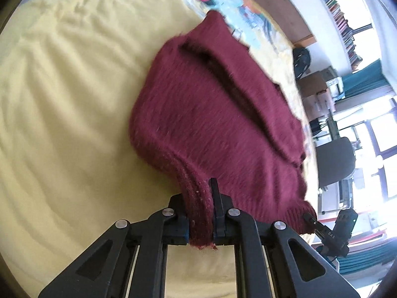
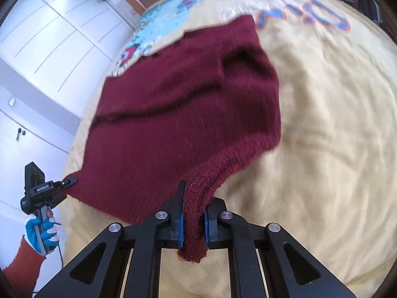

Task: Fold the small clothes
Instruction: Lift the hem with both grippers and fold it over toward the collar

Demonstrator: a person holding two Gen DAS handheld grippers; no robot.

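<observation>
I've got both grippers, left (image 1: 200,213) and right (image 2: 193,223), clamped on sweater (image 1: 218,114) hem; uneven lift could skew the fold.

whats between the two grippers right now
The dark red sweater: its hem edge spans from the left gripper to the right gripper, both shut on it. Right wrist view shows it.

fuzzy knit sweater (image 1: 211,114), soft matt bedspread (image 1: 62,99)

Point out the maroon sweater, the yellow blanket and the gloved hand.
maroon sweater (image 2: 188,114): right wrist view, its knit body.
yellow blanket (image 1: 62,104): left wrist view, bare wrinkled cloth.
gloved hand (image 2: 43,233): right wrist view, blue glove.
</observation>
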